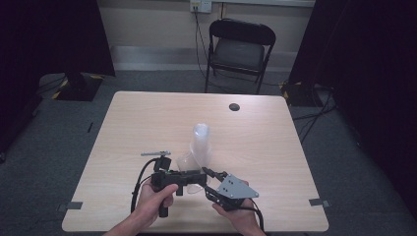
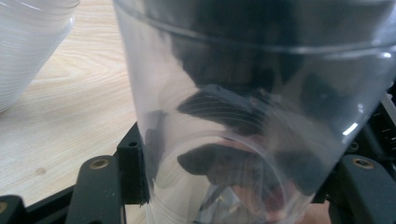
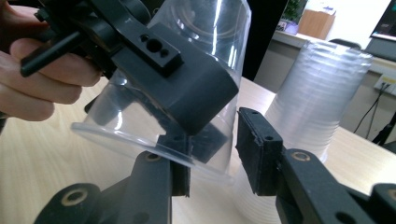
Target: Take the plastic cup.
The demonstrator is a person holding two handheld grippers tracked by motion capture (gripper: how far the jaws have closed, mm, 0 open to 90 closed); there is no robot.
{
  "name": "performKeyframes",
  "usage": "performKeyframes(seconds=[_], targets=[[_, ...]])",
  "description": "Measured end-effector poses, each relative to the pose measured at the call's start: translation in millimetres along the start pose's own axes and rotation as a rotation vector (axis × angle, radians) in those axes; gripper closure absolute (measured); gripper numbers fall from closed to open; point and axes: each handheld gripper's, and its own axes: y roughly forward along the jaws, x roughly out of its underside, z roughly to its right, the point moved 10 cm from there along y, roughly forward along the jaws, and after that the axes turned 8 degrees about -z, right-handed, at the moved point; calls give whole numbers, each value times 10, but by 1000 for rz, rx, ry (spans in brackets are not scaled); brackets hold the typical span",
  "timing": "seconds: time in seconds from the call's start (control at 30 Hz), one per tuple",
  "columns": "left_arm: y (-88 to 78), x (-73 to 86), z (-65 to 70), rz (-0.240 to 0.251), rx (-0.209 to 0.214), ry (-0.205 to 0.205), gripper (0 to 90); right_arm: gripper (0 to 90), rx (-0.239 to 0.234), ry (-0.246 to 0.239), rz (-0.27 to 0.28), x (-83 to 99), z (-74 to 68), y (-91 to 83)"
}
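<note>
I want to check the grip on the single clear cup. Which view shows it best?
The right gripper view: the clear cup lies tilted, clamped by the left tongs, its rim between the right tongs. The left gripper view has its wall close up; the high view shows it small.

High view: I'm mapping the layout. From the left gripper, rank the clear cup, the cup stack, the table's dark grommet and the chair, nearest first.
From the left gripper:
1. Clear cup, in its jaws.
2. Cup stack, just beyond.
3. Dark grommet, far right of the table.
4. Chair, behind the table.
</note>
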Motion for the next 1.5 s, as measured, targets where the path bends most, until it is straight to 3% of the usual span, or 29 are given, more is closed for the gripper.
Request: performKeyframes(seconds=[0.17,0.23,0.3,0.6,0.87,0.93,1.23,1.5], targets=[[18,17,15,0,21,-11,365,667,10,-2,14,1,1,7],[44,34,44,-3,58,-39,365,672,15,0,22,-7,5,11],[52,31,57,2,68,-51,364,683,18,-5,30,-23,2,8],[92,55,121,-7,121,-48,351,746,49,-16,106,-110,-13,-49],[100,65,99,-17,101,-21,305,837,37,-5,99,-68,-2,-45],[95,57,80,-12,89,-15,257,855,38,1,99,-62,13,-48],[81,52,67,-15,78,17,200,877,36,2,93,-47,33,-52],[42,43,43,-16,52,55,183,884,68,45,74,4,188,-81]])
